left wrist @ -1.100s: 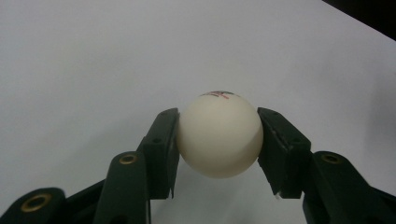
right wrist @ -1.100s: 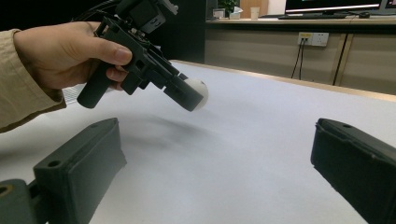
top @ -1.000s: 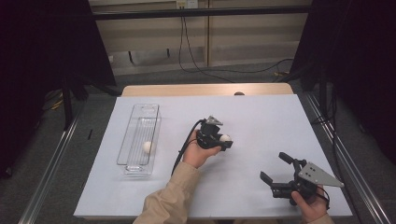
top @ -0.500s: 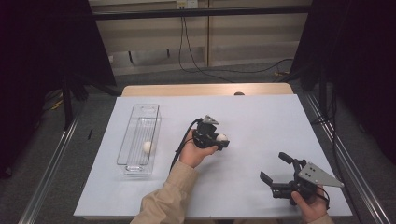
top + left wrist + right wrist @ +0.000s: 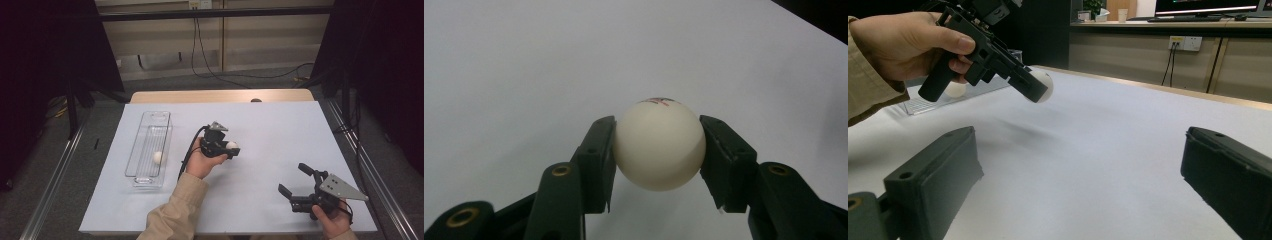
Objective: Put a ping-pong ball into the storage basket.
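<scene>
We hold the left gripper (image 5: pixel 231 148) above the table in our left hand (image 5: pixel 202 159), jaws clamped on what sits between them, our sleeved forearm reaching in from below. Our right hand (image 5: pixel 331 221) keeps the right gripper (image 5: pixel 295 181) low near the table's near edge, jaws spread wide with nothing between them.

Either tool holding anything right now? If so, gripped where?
Left tool clamps a white ball across its middle, one pad on each side. Right tool is open, holding nothing.
</scene>
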The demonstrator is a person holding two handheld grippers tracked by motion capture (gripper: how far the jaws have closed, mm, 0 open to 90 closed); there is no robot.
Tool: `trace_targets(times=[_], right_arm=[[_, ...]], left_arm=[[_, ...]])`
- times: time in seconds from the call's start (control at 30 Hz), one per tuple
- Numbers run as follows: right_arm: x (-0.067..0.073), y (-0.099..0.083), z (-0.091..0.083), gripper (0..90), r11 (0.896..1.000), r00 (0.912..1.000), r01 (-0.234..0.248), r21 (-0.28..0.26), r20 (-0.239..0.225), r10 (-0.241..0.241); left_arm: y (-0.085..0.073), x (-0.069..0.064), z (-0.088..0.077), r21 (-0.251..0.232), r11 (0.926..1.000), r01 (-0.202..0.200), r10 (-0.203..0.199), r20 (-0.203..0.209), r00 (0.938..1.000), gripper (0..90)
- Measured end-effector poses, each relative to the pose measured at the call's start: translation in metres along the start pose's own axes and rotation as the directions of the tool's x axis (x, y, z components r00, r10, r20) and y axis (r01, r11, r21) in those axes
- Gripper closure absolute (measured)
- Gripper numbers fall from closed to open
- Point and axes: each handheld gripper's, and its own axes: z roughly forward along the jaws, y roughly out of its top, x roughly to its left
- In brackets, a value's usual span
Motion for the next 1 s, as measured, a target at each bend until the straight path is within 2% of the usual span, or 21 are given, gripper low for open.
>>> trace_targets(times=[0.37, 0.73, 1.0], right_arm=[[0.001, 0.000, 0.000, 1.5, 1.000, 1.0000, -0.002, 0.000, -0.003, 0.002], [0.001, 0.000, 0.000, 1.5, 1.000, 1.0000, 0.000, -0.001, -0.004, 0.000], [0.001, 0.000, 0.001, 1.5, 1.000, 1.0000, 0.002, -0.001, -0.008, -0.002]], left_arm=[[0.001, 0.009, -0.017, -0.017, 0.9992, 0.035, -0.036, -0.016, 0.9992, 51.1], [-0.001, 0.014, -0.029, -0.003, 0.9991, 0.042, -0.042, -0.035, 0.9985, 51.1], [-0.001, 0.020, -0.038, -0.016, 0.9984, 0.055, -0.055, -0.045, 0.9974, 51.1]])
